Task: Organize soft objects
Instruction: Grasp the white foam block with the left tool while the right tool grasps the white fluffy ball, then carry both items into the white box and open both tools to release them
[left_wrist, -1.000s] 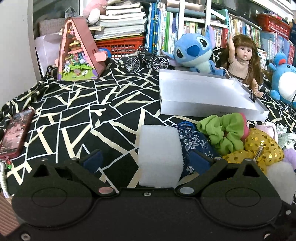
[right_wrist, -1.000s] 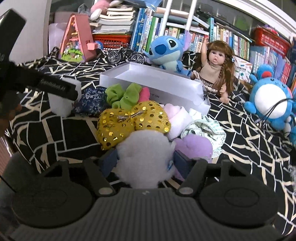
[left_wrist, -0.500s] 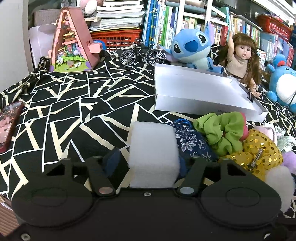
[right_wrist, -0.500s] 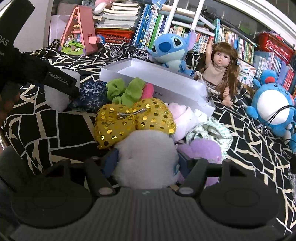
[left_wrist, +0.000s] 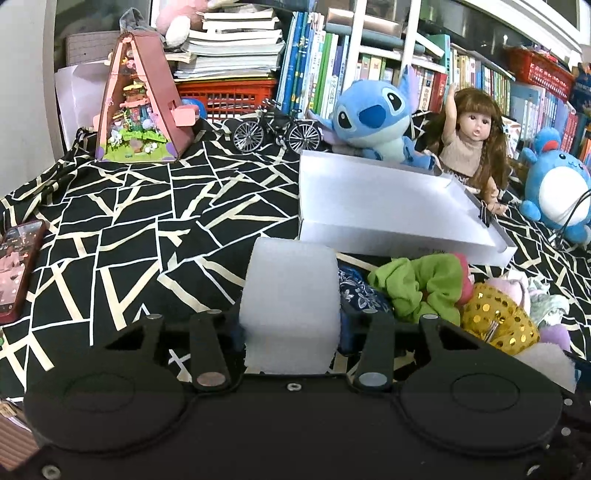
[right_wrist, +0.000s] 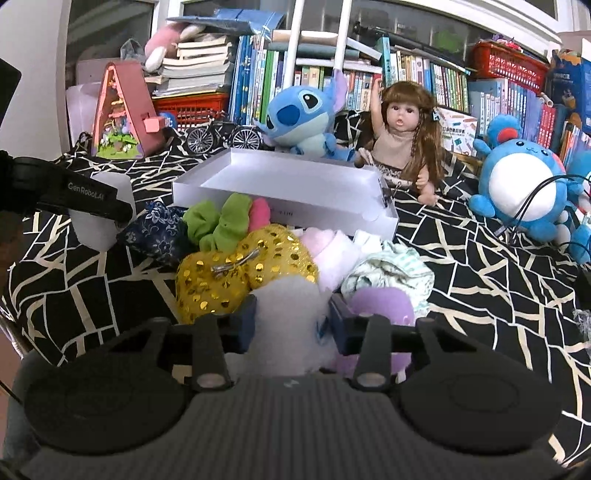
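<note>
My left fingers (left_wrist: 290, 328) clench the white foam block (left_wrist: 291, 302); my right fingers (right_wrist: 291, 321), just closing, squeeze a white fluffy ball (right_wrist: 288, 325). The open white box (left_wrist: 388, 206) lies beyond both, the heap of soft things between.

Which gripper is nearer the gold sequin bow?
Right. The right gripper sits just in front of the gold sequin bow; the left gripper is farther left, beyond the scrunchies.
</note>
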